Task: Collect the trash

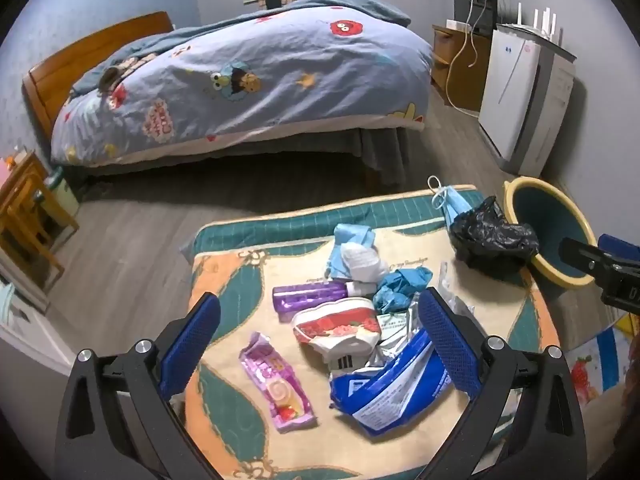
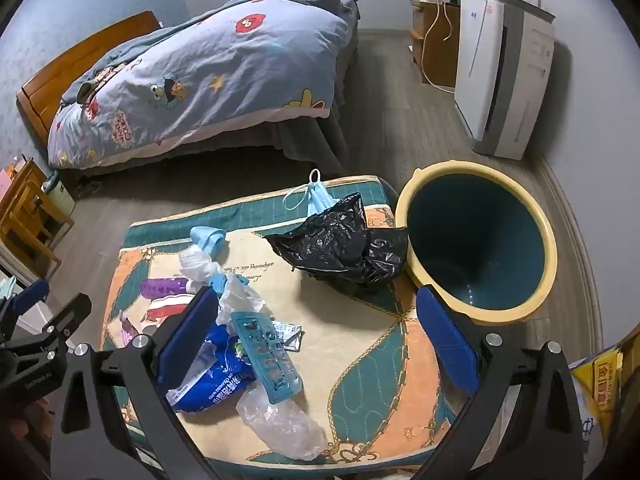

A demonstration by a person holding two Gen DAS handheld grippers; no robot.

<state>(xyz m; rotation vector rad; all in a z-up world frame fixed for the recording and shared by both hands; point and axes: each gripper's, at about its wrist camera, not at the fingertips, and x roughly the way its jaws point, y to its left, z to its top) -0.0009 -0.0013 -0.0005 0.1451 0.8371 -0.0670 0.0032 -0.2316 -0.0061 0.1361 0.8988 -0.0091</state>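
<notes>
Both claws spread wide, nothing between the pads. Left claw (image 1: 320, 324) hangs over the near-left part of the patterned mat (image 1: 224, 264); right claw (image 2: 318, 316) over its near-right part.

Surroundings: bed (image 1: 248, 80) with cartoon quilt beyond the mat's far edge; white appliance (image 1: 524, 96) against the wall at far right; wooden furniture (image 1: 24, 208) off the mat's left side. Yellow-rimmed bin (image 2: 476, 240) stands just off the mat's far-right corner, mouth tipped toward the cameras. Crumpled black bag (image 2: 344, 240) lies at that corner against the bin's rim, between the litter pile and the bin. Blue face mask (image 2: 316, 196) lies at the far edge, partly under the bag.

Left wrist view only: pink candy wrapper (image 1: 280, 384) lies flat, long axis running from the near edge toward the far-left. Red-and-white crushed cup (image 1: 340, 328) sits mid-mat. Purple bottle (image 1: 312, 298) lies on its side, long axis parallel to the far edge, cap end toward the right. Blue gloves (image 1: 400, 284) are bunched beside it.

Right wrist view only: blue blister strip (image 2: 266, 352) lies on the blue foil pack (image 2: 212, 376), long axis from near edge toward far-left. Clear plastic wrap (image 2: 280, 424) lies at the near edge. The bin's empty interior is fully visible here; the left view clips it.
</notes>
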